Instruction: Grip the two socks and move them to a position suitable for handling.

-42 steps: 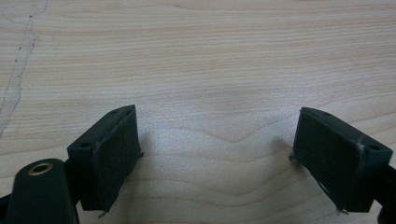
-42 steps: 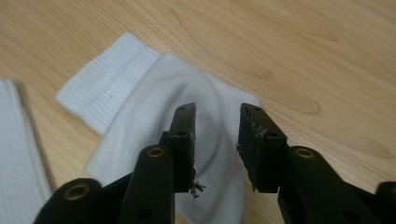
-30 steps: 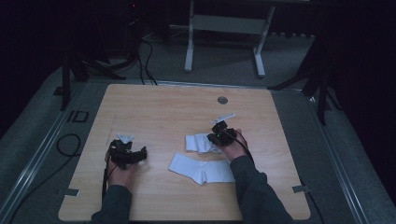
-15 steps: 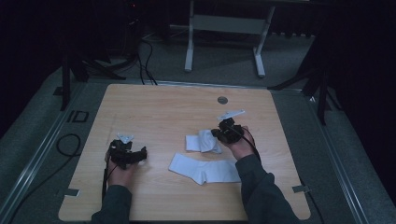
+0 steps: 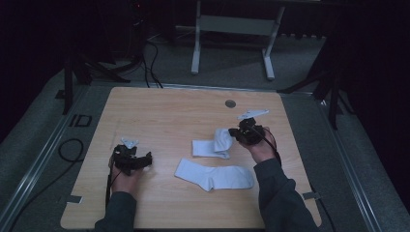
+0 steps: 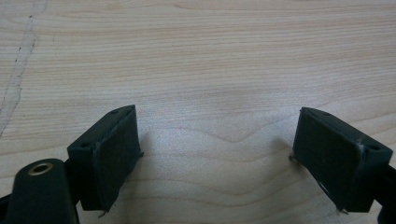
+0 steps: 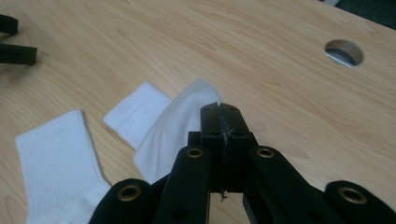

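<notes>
Right tongs [image 5: 235,132] have lifted the pinched sock [image 5: 217,143] end higher off the table [image 5: 164,111].

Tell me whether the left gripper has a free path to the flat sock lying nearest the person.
Probably yes. The left gripper rests open on the table, with bare wood between it and the flat sock. The right gripper is busy farther off, shut on the other sock, so it does not block the way.

The right tongs [image 7: 219,114] hid part of the folded sock [image 7: 175,128]. The flat sock [image 7: 56,163] ran off the picture's bottom edge.
</notes>
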Demonstrator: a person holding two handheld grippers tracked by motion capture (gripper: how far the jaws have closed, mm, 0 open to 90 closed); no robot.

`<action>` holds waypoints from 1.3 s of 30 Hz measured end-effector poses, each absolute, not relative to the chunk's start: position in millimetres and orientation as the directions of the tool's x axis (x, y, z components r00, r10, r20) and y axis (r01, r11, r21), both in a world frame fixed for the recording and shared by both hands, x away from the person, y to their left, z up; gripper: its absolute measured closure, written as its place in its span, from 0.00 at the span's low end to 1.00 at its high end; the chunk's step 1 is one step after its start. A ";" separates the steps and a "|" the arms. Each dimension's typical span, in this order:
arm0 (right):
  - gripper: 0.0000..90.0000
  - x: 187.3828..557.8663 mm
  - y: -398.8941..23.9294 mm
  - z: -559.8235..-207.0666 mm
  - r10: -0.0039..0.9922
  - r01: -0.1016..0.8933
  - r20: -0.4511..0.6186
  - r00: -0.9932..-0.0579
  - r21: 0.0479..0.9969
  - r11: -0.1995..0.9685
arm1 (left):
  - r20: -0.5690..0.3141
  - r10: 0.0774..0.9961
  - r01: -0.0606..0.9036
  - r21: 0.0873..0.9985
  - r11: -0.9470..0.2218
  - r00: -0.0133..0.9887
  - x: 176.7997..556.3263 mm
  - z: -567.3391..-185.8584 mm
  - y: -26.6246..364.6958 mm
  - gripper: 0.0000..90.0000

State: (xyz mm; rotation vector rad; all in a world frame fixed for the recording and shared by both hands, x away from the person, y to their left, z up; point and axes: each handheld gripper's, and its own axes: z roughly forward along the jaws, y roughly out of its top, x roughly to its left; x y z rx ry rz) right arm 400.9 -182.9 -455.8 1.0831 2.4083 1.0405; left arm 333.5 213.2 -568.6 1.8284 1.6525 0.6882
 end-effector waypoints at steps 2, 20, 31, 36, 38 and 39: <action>1.00 401.0 -191.8 -453.9 0.753 0.529 0.020 -0.658 0.724 0.443 | -0.002 0.995 0.699 0.711 -0.071 0.103 333.4 -568.5 213.3 0.16; 1.00 390.0 -225.6 -454.3 0.774 0.557 0.020 -0.633 0.707 0.437 | -0.001 0.995 0.699 0.712 -0.071 0.103 333.5 -568.5 213.3 0.16; 0.99 373.1 -237.4 -449.6 0.774 0.560 0.022 -0.632 0.703 0.438 | -0.001 0.995 0.701 0.710 -0.072 0.104 333.4 -568.4 213.4 0.16; 0.99 371.3 -244.5 -451.9 0.785 0.582 0.033 -0.619 0.691 0.430 | -0.001 0.995 0.701 0.710 -0.073 0.104 333.4 -568.4 213.4 0.16; 0.99 370.8 -248.9 -453.4 0.792 0.594 0.042 -0.609 0.686 0.420 | -0.001 0.995 0.700 0.710 -0.073 0.104 333.4 -568.4 213.4 0.16; 0.99 370.4 -251.1 -453.8 0.794 0.597 0.047 -0.606 0.686 0.415 | -0.001 0.995 0.701 0.710 -0.073 0.104 333.4 -568.4 213.4 0.16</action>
